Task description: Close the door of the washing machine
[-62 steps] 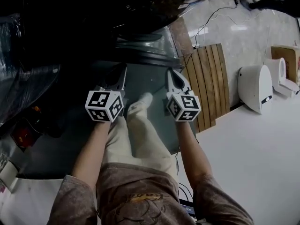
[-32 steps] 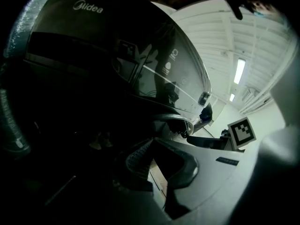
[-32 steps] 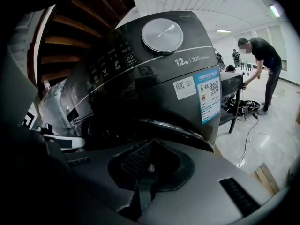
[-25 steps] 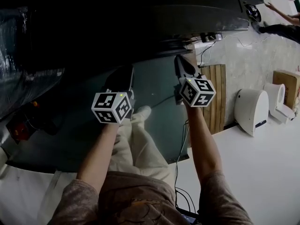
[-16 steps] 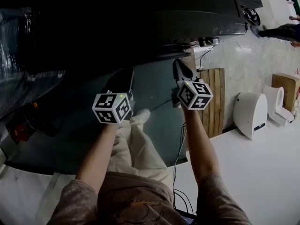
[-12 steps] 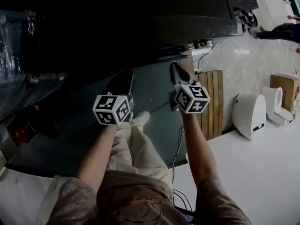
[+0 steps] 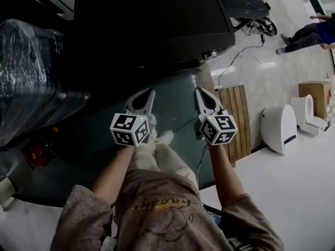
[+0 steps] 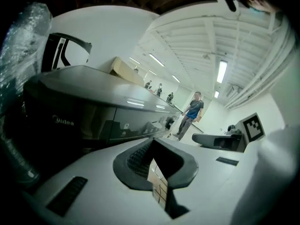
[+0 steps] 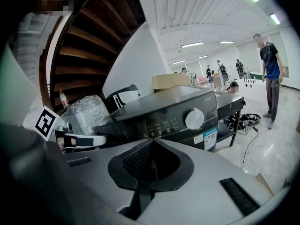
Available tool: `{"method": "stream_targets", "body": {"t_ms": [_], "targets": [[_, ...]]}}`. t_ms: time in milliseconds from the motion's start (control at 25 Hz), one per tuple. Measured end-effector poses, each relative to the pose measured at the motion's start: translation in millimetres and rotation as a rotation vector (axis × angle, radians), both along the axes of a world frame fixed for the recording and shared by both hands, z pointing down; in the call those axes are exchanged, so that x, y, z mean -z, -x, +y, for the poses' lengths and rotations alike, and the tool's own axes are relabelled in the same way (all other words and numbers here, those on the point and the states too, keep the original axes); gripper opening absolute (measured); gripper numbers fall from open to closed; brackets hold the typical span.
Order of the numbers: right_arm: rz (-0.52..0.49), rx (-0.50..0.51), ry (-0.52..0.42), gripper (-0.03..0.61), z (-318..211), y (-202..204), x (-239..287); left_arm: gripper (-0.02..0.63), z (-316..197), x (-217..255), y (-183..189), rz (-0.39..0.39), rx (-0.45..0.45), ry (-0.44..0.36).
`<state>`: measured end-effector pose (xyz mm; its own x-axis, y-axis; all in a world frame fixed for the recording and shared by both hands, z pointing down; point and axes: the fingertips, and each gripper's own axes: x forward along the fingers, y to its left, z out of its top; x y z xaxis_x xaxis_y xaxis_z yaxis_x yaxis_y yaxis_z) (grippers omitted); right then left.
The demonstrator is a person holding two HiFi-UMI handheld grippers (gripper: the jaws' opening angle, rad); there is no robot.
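Observation:
The dark washing machine (image 7: 152, 20) fills the top of the head view, and its front below the top edge is too dark to make out the door. Both grippers hang in front of it, over the teal mat (image 7: 175, 114), touching nothing. My left gripper (image 7: 149, 92) is shut and empty, its tips pointing at the machine. My right gripper (image 7: 199, 91) is shut and empty too. The left gripper view shows its closed jaws (image 8: 152, 140) below the machine's control panel (image 8: 117, 121). In the right gripper view the washing machine (image 9: 168, 109) with its white knob (image 9: 194, 118) stands beyond the closed jaws (image 9: 152, 140).
A plastic-wrapped bundle (image 7: 31, 61) sits left of the machine. A wooden slat panel (image 7: 238, 114), a white appliance (image 7: 280, 127) and floor cables (image 7: 238, 56) lie to the right. A person (image 9: 271, 74) stands on the floor at the right.
The grey round door that stuck out from the machine 2.5 s ago no longer shows. My right gripper, raised near the machine's front, has come back level with the left.

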<state>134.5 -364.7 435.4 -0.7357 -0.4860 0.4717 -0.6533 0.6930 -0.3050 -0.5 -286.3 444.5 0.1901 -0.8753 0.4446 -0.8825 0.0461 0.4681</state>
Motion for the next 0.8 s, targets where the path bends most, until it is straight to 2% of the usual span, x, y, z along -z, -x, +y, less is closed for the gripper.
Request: {"method": "stream_targets", "body": {"t_ms": [400,640,800], "targets": [[-0.081,-0.019,-0.132,-0.002,47,14,116,-0.002,16,114,13,-0.079,-0.107,-0.111],[-0.126,-0.019,-0.204,-0.002,59,4,162,-0.002,29,156,15,-0.140,-0.130,-0.166],[-0.127,-0.029,-0.243,-0.002,68,-6,185,-0.002,41,177,20,-0.157,-0.111,-0.195]]}}
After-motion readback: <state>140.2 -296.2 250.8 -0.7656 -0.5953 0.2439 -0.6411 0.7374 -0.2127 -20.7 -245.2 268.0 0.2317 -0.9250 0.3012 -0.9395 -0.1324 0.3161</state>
